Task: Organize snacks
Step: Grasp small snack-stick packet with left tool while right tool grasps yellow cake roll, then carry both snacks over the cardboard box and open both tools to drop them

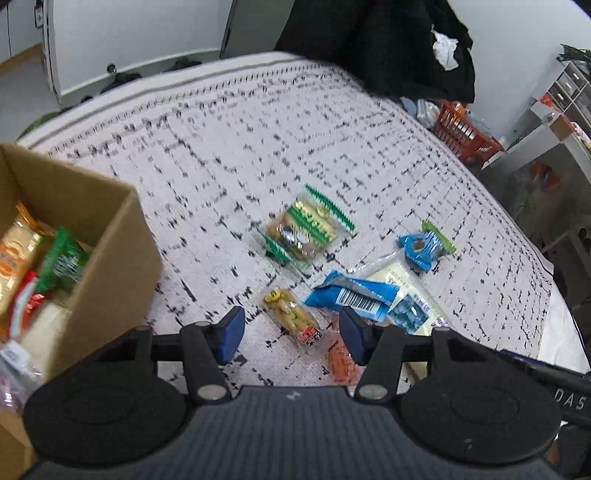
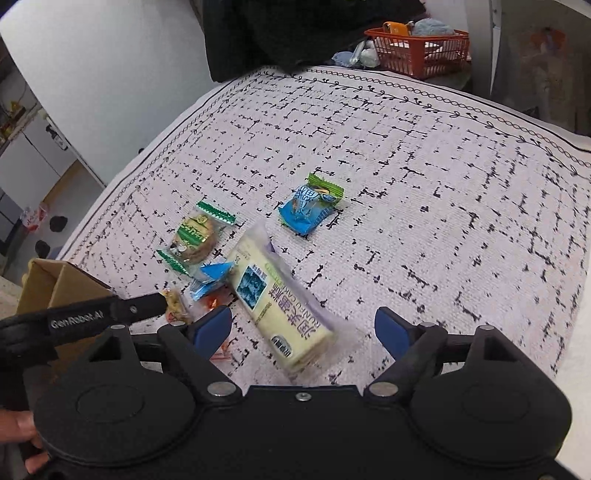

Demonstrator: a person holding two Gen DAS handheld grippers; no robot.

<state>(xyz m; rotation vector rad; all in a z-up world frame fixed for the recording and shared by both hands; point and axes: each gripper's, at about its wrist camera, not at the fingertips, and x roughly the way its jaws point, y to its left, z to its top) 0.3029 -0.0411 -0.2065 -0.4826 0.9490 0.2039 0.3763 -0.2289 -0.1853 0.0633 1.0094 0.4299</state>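
Note:
Several wrapped snacks lie on a patterned cloth. My left gripper (image 1: 291,334) is open above a small yellow snack packet (image 1: 293,314), with an orange packet (image 1: 341,360) by its right finger. A blue packet (image 1: 351,293) and a green-striped cookie pack (image 1: 304,230) lie just beyond. A cardboard box (image 1: 107,258) at the left holds several snacks. My right gripper (image 2: 303,330) is open over a long pale cake pack (image 2: 277,299). A blue and green candy (image 2: 310,208) and the cookie pack (image 2: 195,236) lie further off.
An orange plastic basket (image 2: 421,51) stands at the cloth's far edge beside dark clothing (image 2: 295,29). Shelving (image 1: 561,96) stands to the right. The left gripper's arm (image 2: 85,319) and a hand (image 2: 22,432) show at lower left in the right wrist view.

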